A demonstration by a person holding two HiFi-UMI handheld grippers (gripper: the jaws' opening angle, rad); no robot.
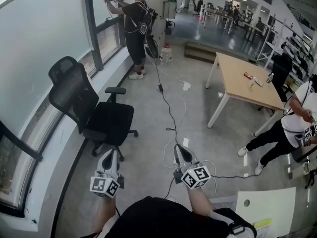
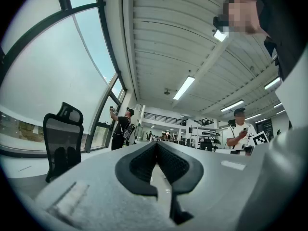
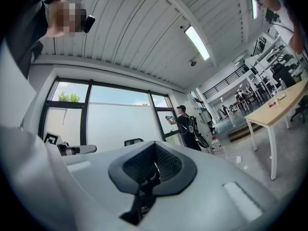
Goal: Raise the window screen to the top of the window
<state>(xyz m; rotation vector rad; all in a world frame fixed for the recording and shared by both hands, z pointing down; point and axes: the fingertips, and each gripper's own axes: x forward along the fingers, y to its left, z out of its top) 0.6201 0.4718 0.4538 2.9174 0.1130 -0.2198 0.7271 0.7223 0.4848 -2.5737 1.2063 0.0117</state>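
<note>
- Grey office floor, with glazing down the left of the head view. The pale window screen [image 1: 39, 43] covered the big upper-left pane.
- Left gripper [image 1: 111, 155] and right gripper [image 1: 181, 152] sat low centre, jaws pressed together, both empty, well apart from the screen.
- A black chair [image 1: 84, 108] stood between them and the glass.

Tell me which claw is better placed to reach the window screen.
Left, probably: the left claw is nearer the window screen than the right claw. Both are shut, empty.

window screen [image 3: 118, 125] — pale, flat | drawn partway up | top glass [image 3: 120, 95] uncovered
</note>
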